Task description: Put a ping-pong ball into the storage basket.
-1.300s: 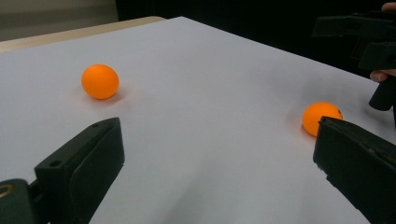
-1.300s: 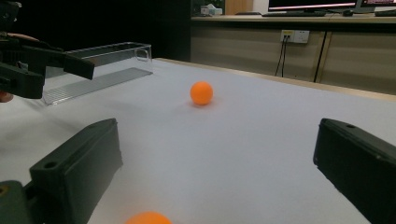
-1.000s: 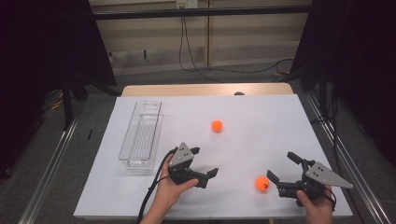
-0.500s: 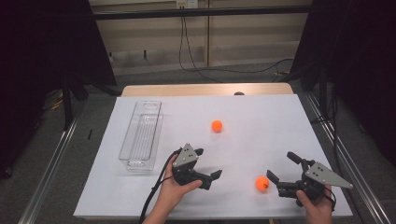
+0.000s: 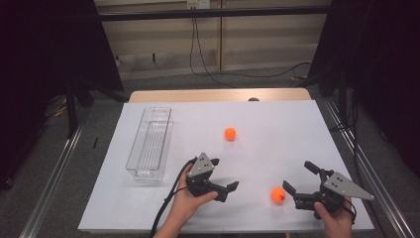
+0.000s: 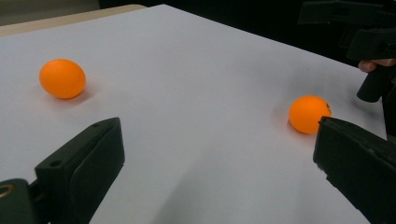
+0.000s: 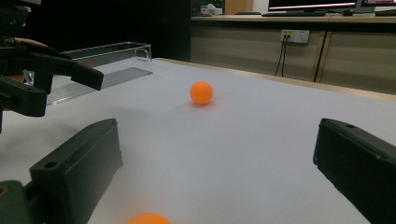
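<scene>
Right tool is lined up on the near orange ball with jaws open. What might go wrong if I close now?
The near ball sits loose on the smooth white table, just at the right tool jaw tips rather than deep between them, so closing may squirt it away.
A nudged ball might roll off the near edge, which lies close.
The left tool, also open, hovers near; a stray roll or swing may bump it.

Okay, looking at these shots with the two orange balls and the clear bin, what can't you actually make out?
- Near orange ball: right gripper view, cut off by the bottom edge.
- Same ball's dark marking: left gripper view, too small to read, partly behind a jaw.
- Clear bin: right gripper view, near end hidden by the left gripper.
</scene>
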